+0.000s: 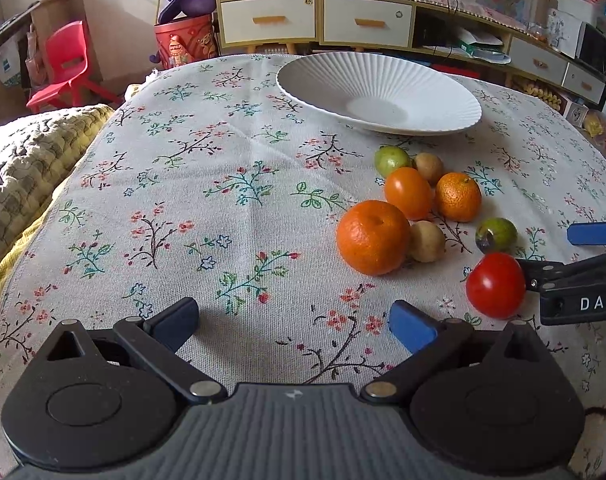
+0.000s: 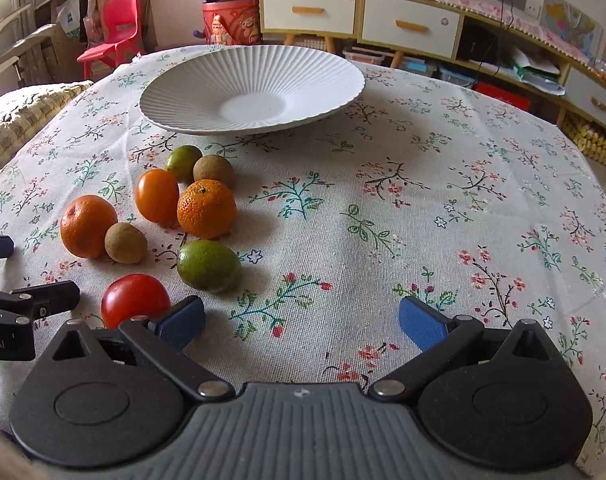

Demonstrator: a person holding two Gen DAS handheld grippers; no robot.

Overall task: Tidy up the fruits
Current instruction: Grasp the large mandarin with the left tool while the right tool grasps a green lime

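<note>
A white ribbed plate (image 1: 383, 80) (image 2: 207, 80) stands empty at the far side of the floral tablecloth. In front of it lies a cluster of fruit: a large orange (image 1: 373, 237) (image 2: 88, 226), a mandarin (image 1: 459, 197) (image 2: 206, 209), a smooth orange fruit (image 1: 407, 192) (image 2: 156, 195), two green limes (image 1: 391, 161) (image 2: 208, 265), two brown longans (image 1: 427, 241) (image 2: 125, 243) and a red tomato (image 1: 495, 285) (image 2: 135, 300). My left gripper (image 1: 293, 326) is open and empty, left of the fruit. My right gripper (image 2: 301, 322) is open and empty; its left finger sits just beside the tomato.
A cushioned seat (image 1: 27, 152) lies off the table's left edge. A red chair (image 1: 65, 64), a red bucket (image 1: 185, 42) and a long low cabinet with drawers (image 1: 367, 20) stand beyond the table. The right gripper's fingers (image 1: 593, 233) reach in at the left wrist view's right edge.
</note>
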